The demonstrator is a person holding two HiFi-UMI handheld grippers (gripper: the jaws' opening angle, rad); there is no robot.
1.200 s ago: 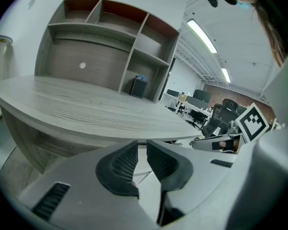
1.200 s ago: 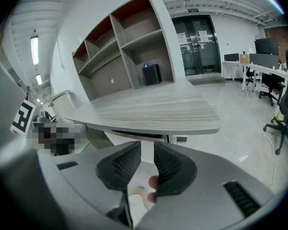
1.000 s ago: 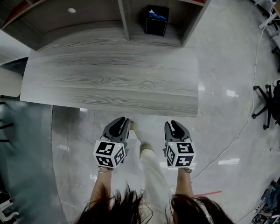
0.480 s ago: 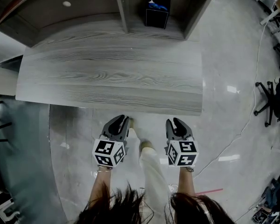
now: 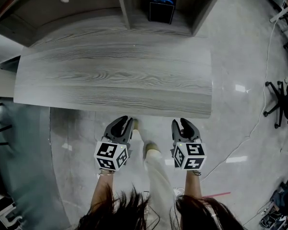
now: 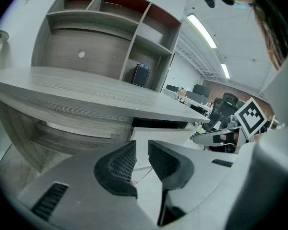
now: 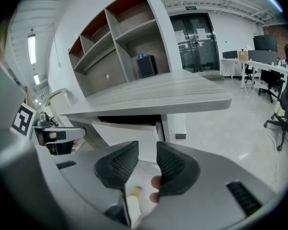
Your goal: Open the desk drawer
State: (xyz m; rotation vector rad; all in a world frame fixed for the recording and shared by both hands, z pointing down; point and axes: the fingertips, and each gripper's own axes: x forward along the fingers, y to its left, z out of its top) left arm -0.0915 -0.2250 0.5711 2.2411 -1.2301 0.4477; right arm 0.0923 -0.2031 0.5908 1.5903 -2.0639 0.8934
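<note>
The grey wood-grain desk (image 5: 115, 75) fills the upper head view. Its white drawer front (image 7: 129, 134) hangs closed under the top, with a dark gap above it, and also shows in the left gripper view as the drawer (image 6: 156, 135). My left gripper (image 5: 122, 125) and right gripper (image 5: 184, 124) hover side by side just in front of the desk's front edge, apart from it. Both point at the desk's underside. The jaws of the left gripper (image 6: 142, 150) and right gripper (image 7: 147, 153) have just been opening, and nothing is between them.
A shelf unit (image 5: 125, 4) stands behind the desk with a black box (image 5: 162, 5) in one cubby. The person's leg and shoe (image 5: 151, 150) sit between the grippers. Office chairs (image 5: 283, 99) and a floor cable (image 5: 249, 133) lie to the right.
Both grippers' jaws stand a little wider apart. The desk's front edge has drawn slightly closer to the fingertips, and the shelf has slid toward the picture's top.
</note>
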